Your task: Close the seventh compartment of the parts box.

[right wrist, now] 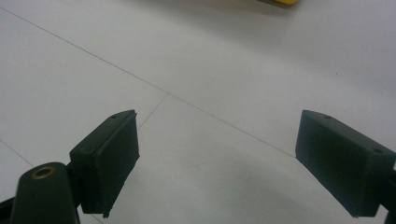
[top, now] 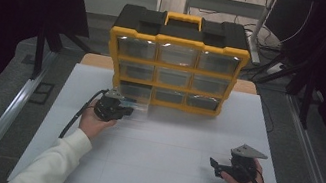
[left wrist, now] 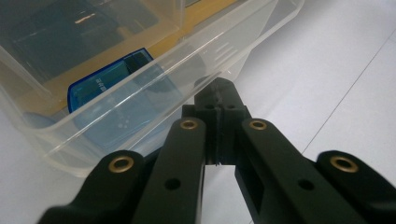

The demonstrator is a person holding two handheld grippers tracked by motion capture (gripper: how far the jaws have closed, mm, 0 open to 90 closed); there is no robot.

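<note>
Black left gripper point(left wrist: 218, 100) has its jaws closed on the front lip of a clear plastic drawer point(left wrist: 140, 84), part-drawn from the bottom-left bay of the yellow-and-black organiser cabinet point(top: 176, 61); a blue translucent case point(left wrist: 109, 81) lies inside. Drawer-pulling appears under way; next, a straight pull along the white surface point(top: 163, 162). Right gripper point(right wrist: 217, 158) hovers, jaws wide apart, holding nothing

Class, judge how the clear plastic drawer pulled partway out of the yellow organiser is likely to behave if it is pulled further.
The clear plastic drawer looks thin-walled, so probably light and slightly flexible. Its glossy surface may be slippery, though the left hand-held gripper appears shut on its front lip. The blue translucent item lies loose inside and could slide.
</note>
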